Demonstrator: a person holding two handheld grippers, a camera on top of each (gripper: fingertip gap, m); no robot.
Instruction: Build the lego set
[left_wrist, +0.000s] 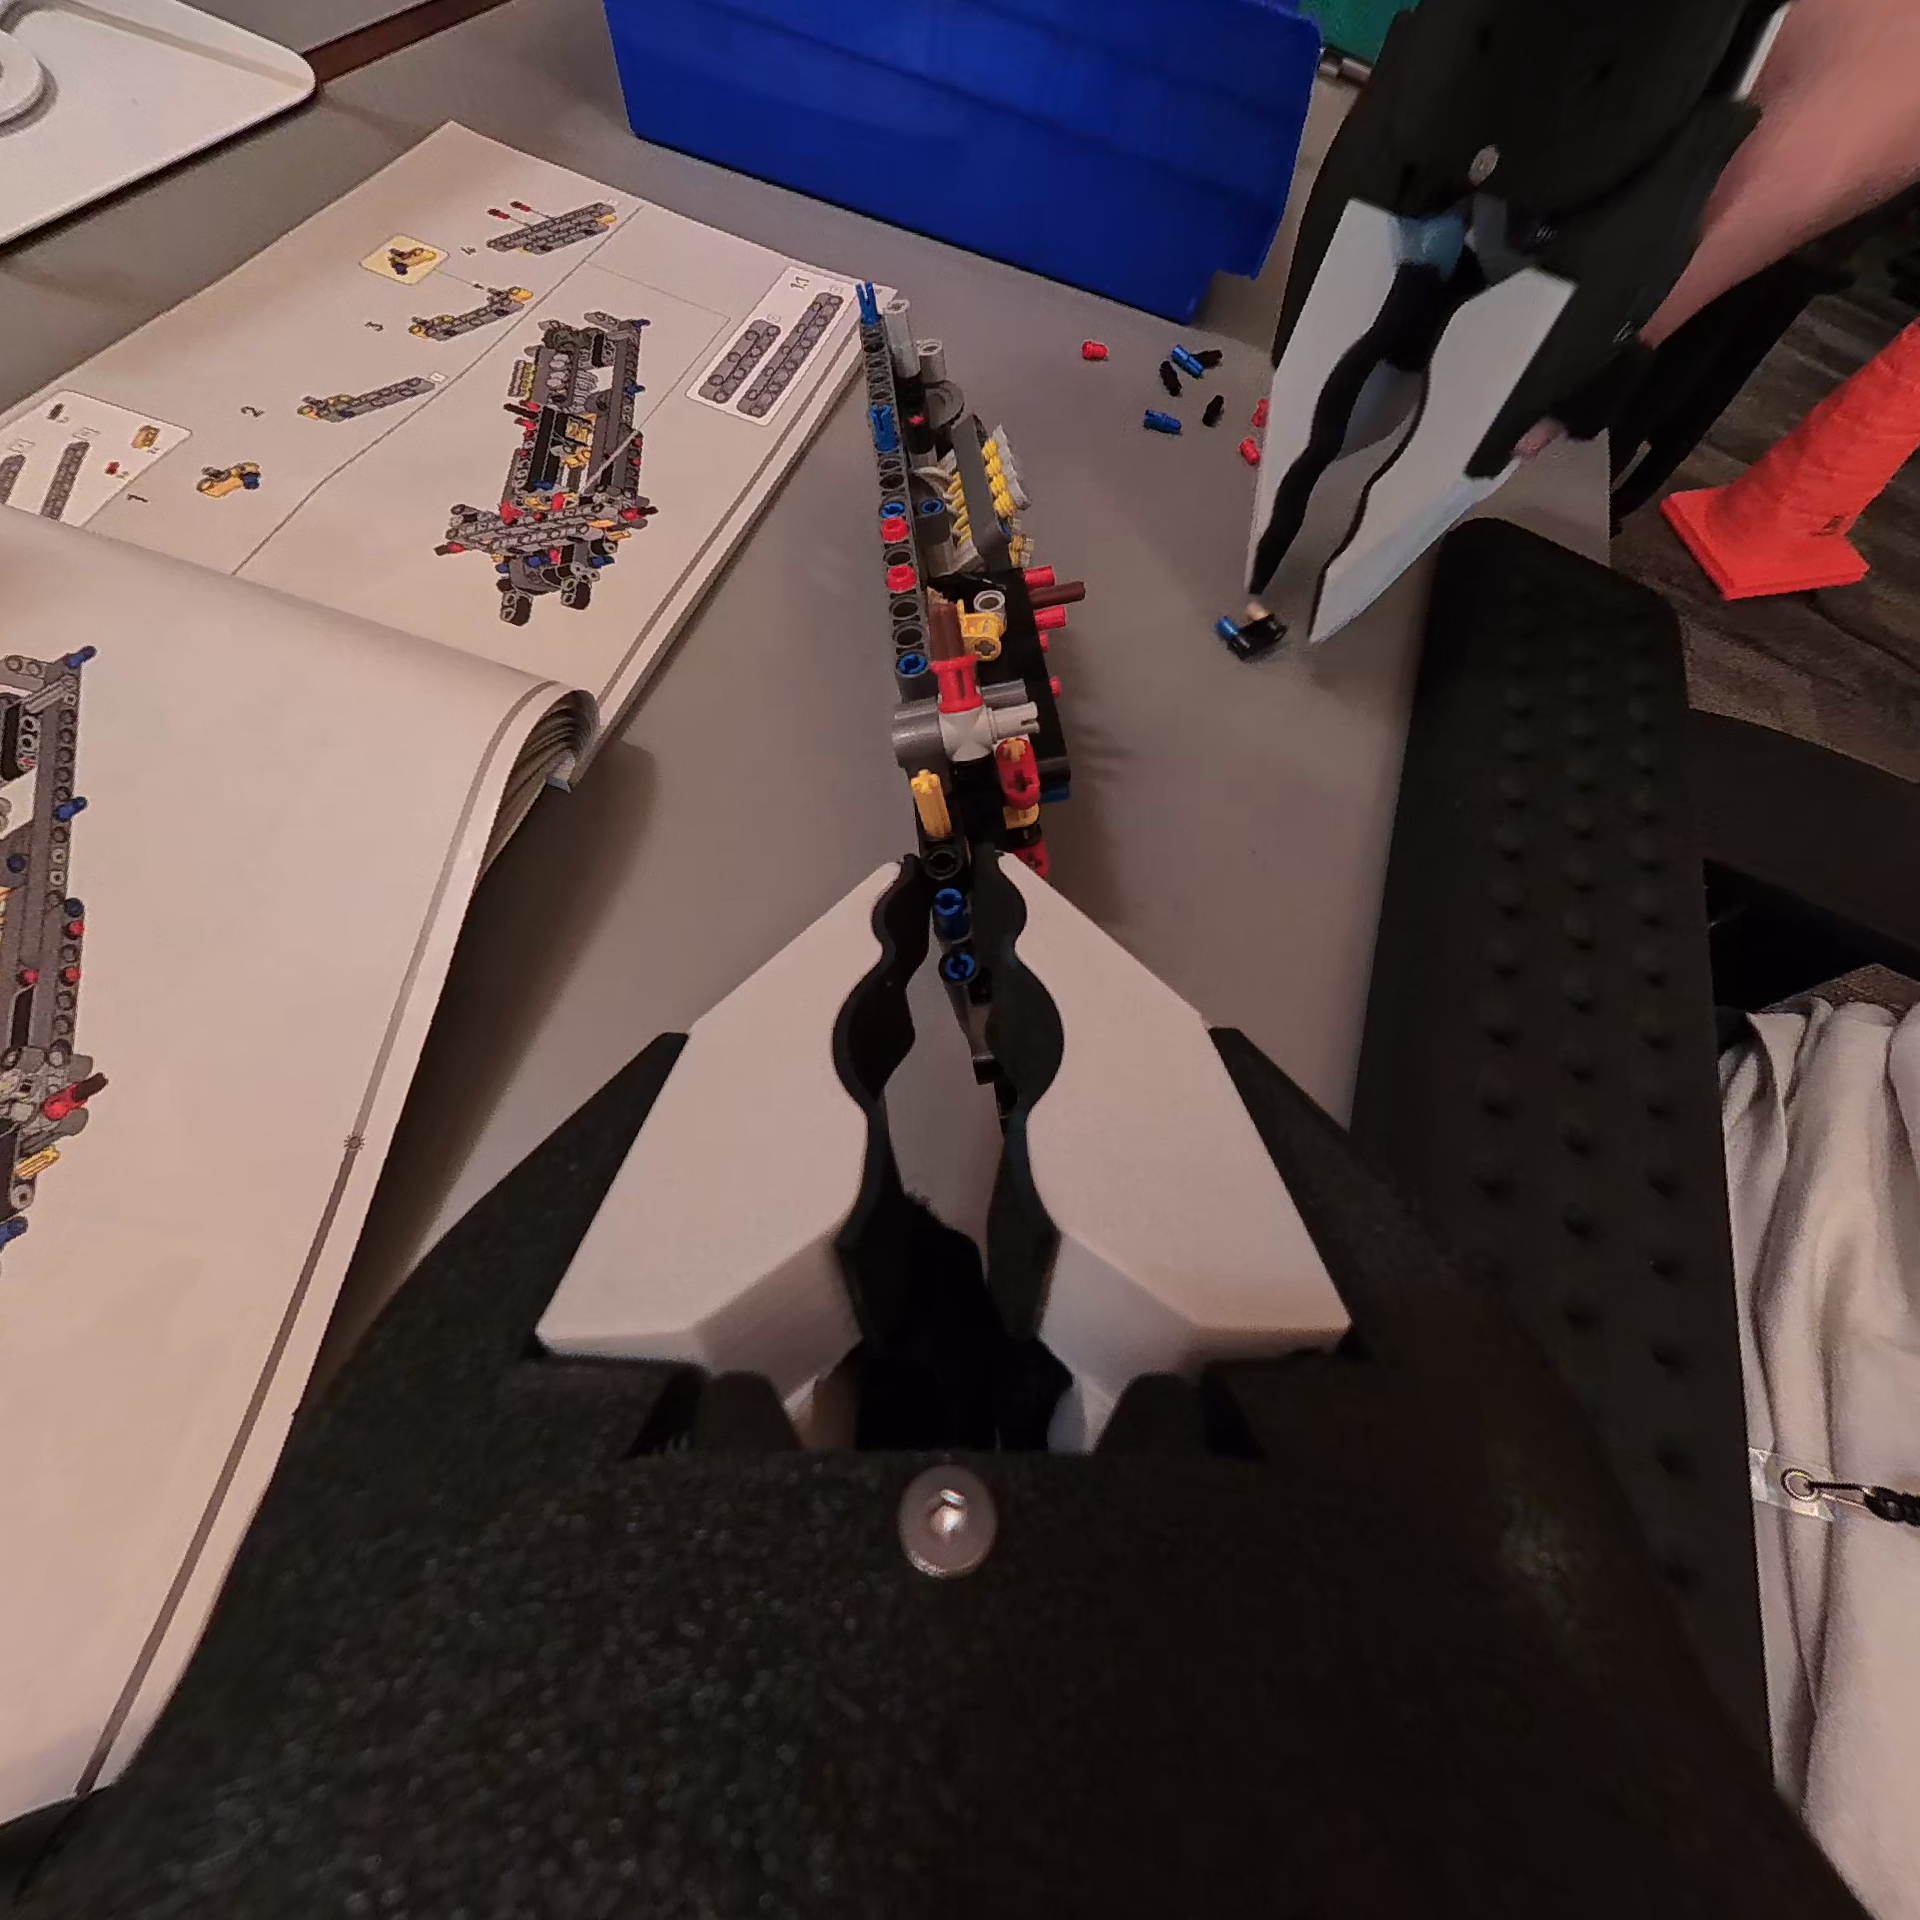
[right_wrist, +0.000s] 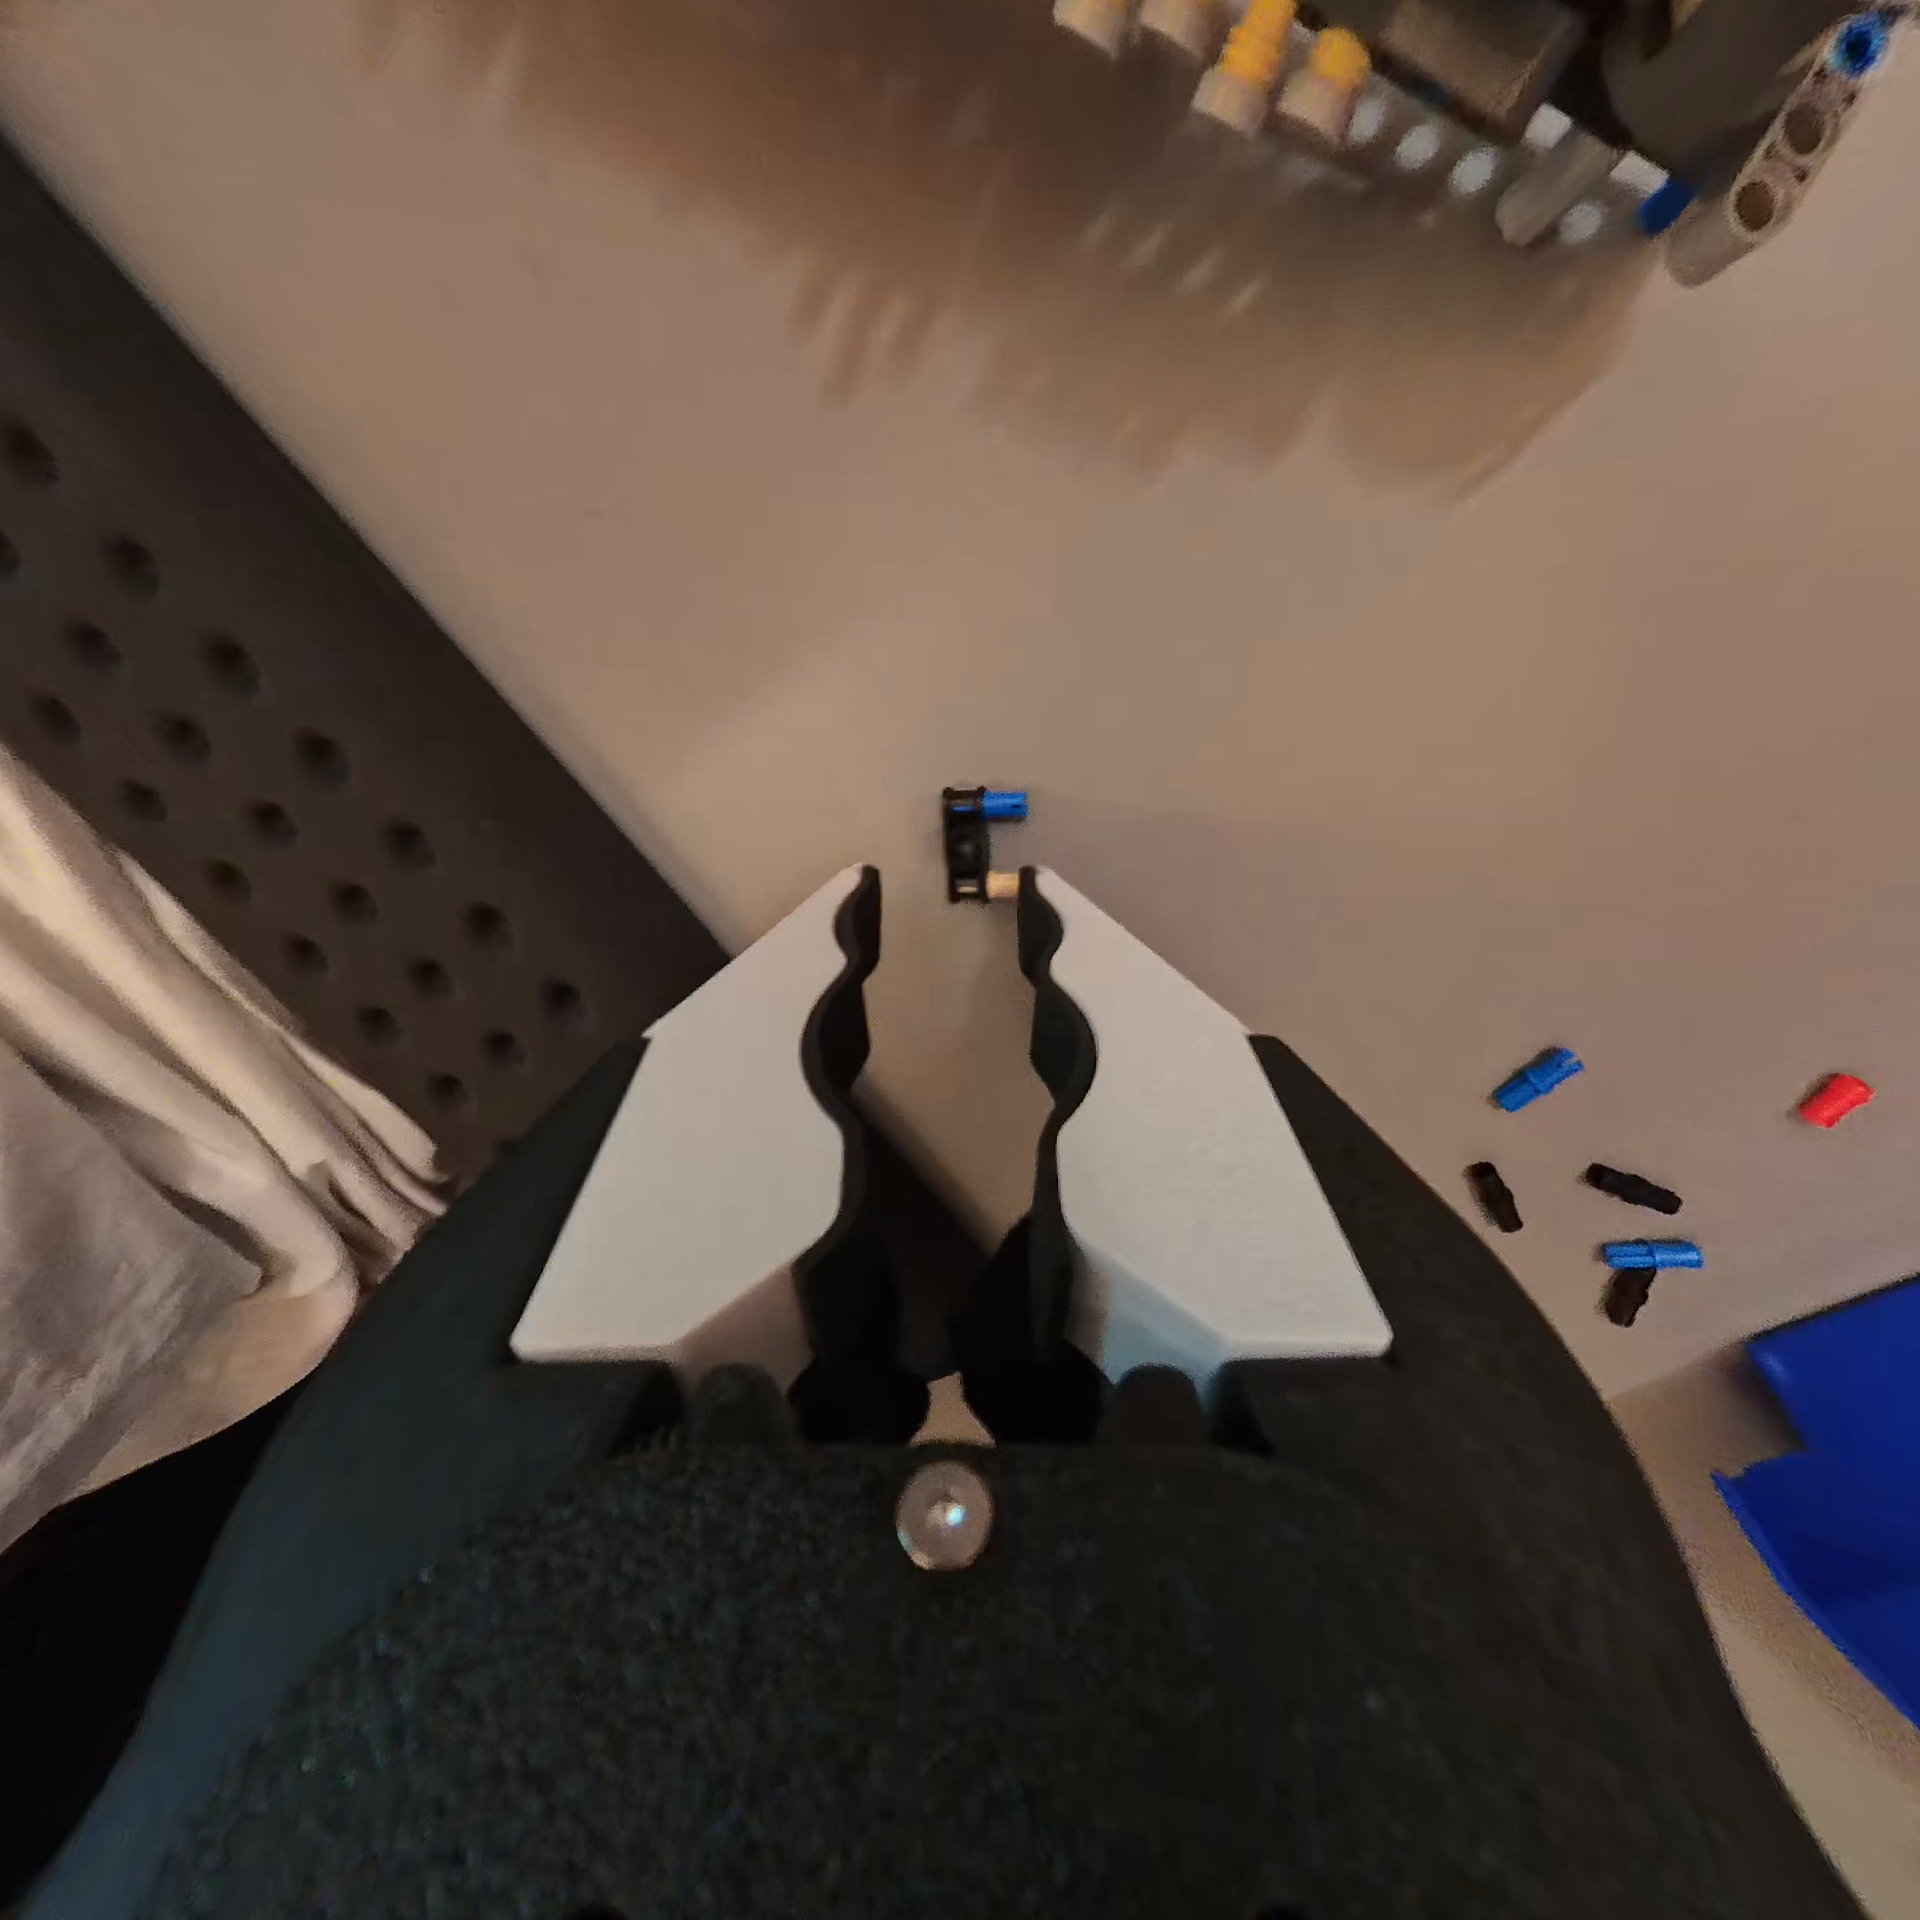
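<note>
Left gripper (left_wrist: 961, 873) clamped on Technic chassis (left_wrist: 961, 582), held edge-up over table (left_wrist: 748, 665).
Right gripper (right_wrist: 948, 878) spread, tips at small black connector (right_wrist: 966, 844); possibly touching its tan pin.

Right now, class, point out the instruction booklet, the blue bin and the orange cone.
instruction booklet (left_wrist: 343, 582), left wrist view, open page
blue bin (left_wrist: 966, 135), left wrist view, front wall
orange cone (left_wrist: 1808, 488), left wrist view, sloping side
</note>
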